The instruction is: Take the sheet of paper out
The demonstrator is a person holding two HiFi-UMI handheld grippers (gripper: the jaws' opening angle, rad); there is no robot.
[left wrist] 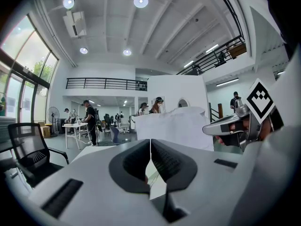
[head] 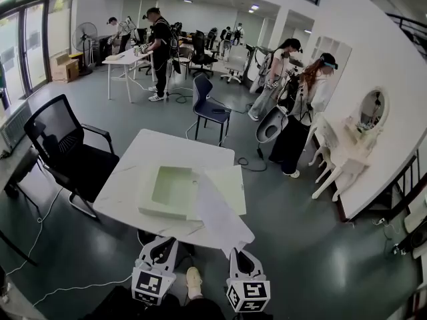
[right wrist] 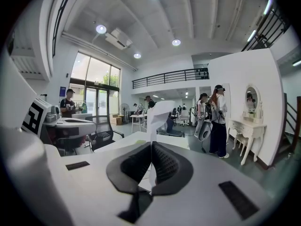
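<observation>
Head view: a white, faintly marbled rectangular table [head: 133, 172] fills the centre. On it sits a shallow, square, pale green box [head: 170, 192], open, with smooth matte walls. Its matching flat lid [head: 233, 175] lies just beside it at 3 o'clock. A thin white sheet of paper [head: 220, 212] slants from the box's right rim across the lid toward 5 o'clock. The sheet's near end meets the tip of the right gripper [head: 239, 252]. The left gripper [head: 162, 242] sits at 7 o'clock, its tip at the table's near edge, apart from the sheet. Both grippers are smooth grey plastic and carry cubes with black and white square markers. A black mesh office chair [head: 63, 145] stands at 9 o'clock. People stand by other desks far behind, at 12 and 2 o'clock.

Left gripper view: the ribbed black pads are pressed together, and I cannot make out anything between them. The sheet stands ahead at 1 o'clock, slightly rumpled along its top, with the right gripper at 3 o'clock.

Right gripper view: the ribbed pads are closed on the sheet's lower edge. The paper rises out of them toward 12 o'clock, curling over at the top.
</observation>
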